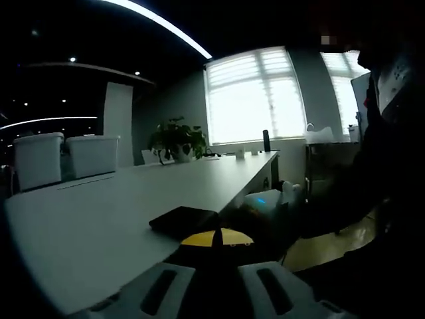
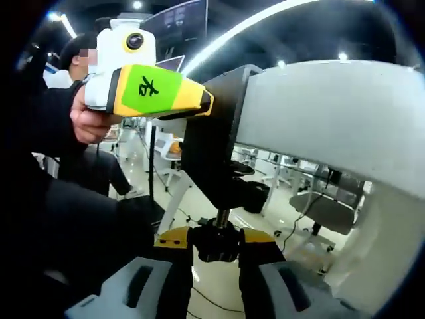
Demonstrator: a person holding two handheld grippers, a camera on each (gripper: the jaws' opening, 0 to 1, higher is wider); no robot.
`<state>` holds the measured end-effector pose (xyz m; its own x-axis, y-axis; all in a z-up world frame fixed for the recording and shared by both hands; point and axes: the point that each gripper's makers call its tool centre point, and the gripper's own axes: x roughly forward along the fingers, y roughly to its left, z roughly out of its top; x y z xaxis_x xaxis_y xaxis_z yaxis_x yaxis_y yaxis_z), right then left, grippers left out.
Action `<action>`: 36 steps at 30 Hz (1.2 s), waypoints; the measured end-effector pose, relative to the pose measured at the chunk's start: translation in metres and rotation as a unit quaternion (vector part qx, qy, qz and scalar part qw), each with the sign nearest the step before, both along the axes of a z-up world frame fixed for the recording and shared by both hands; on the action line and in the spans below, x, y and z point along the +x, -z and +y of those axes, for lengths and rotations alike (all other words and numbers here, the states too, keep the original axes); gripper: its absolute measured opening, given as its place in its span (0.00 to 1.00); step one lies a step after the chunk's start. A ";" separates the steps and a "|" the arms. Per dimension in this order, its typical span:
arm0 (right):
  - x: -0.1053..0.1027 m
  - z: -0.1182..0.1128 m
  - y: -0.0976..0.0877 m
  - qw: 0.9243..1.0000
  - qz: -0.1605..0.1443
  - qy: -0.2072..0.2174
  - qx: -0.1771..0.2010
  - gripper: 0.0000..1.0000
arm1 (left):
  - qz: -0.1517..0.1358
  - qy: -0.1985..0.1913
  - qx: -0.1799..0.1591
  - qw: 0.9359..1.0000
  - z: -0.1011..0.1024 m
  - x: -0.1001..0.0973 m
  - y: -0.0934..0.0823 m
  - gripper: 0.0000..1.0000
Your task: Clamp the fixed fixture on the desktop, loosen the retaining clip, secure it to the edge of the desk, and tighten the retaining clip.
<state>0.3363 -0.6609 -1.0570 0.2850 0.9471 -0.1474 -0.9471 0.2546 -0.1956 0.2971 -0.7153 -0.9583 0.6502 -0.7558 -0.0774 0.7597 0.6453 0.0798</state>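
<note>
1. Your fixture (image 2: pixel 216 153), a black C-shaped clamp, already straddles the edge of the desk (image 2: pixel 332 113): in the right gripper view its upper arm lies over the desktop and its body hangs down below the edge. In the left gripper view the same fixture (image 1: pixel 182 220) shows as a flat black plate lying on the desk (image 1: pixel 99 219) top at its near edge.
2. Your right gripper (image 2: pixel 216 249) sits under the desk edge, its jaws closed around the black screw knob (image 2: pixel 216 244) at the fixture's foot, so you have the retaining clip in hand.
3. Your left gripper (image 1: pixel 214 247) is at the desk edge on the fixture's top plate; its jaws look drawn together there, but I cannot tell whether they truly pinch it. From the right gripper view it comes in from the left, your hand (image 2: pixel 89 123) round its green-and-yellow body (image 2: pixel 156 90).
4. Judging progress: placing on the edge looks done; tightening the knob is probably what remains, though I cannot tell how tight it is.
5. Containers: beyond the fixture, at the desk's far end, a potted plant (image 1: pixel 176 139) stands in a pale pot; two white bins (image 1: pixel 63 156) stand off the desk's far left side, contents hidden.
</note>
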 end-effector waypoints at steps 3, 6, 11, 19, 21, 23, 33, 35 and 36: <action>-0.001 -0.005 -0.003 0.999 -0.030 -0.009 -0.009 0.24 | 0.002 0.000 0.003 1.000 0.000 0.000 0.001 0.01; 0.001 -0.006 -0.003 0.999 -0.036 0.000 -0.013 0.24 | 0.006 -0.003 -0.002 1.000 0.000 0.000 0.001 0.01; 0.002 -0.005 -0.002 0.999 -0.043 0.010 0.001 0.25 | 0.007 0.004 -0.006 1.000 -0.004 0.000 0.003 0.01; 0.004 -0.008 -0.004 0.997 -0.038 0.062 -0.017 0.30 | 0.006 0.013 -0.015 1.000 -0.007 0.001 0.002 0.01; 0.005 -0.011 -0.008 0.995 -0.038 0.087 -0.016 0.35 | 0.005 0.014 -0.017 1.000 -0.007 0.000 0.002 0.01; 0.010 -0.014 -0.006 0.993 -0.035 0.115 -0.018 0.41 | 0.006 0.015 -0.018 1.000 -0.007 0.000 0.001 0.01; 0.003 -0.039 0.019 0.941 0.054 0.330 0.051 0.50 | 0.001 0.023 -0.036 0.999 -0.006 0.001 -0.001 0.01; 0.014 -0.045 0.010 0.918 0.041 0.386 0.081 0.54 | 0.001 0.023 -0.035 0.999 -0.005 0.002 -0.001 0.01; 0.013 -0.048 0.010 0.910 0.048 0.402 0.086 0.54 | 0.001 0.022 -0.035 0.999 -0.005 0.001 -0.001 0.01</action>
<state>0.3488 -0.7085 -1.0666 0.8899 0.4497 -0.0768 -0.4519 0.8919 -0.0141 0.2986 -0.7207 -0.9569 0.6154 -0.7878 -0.0240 0.7881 0.6146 0.0344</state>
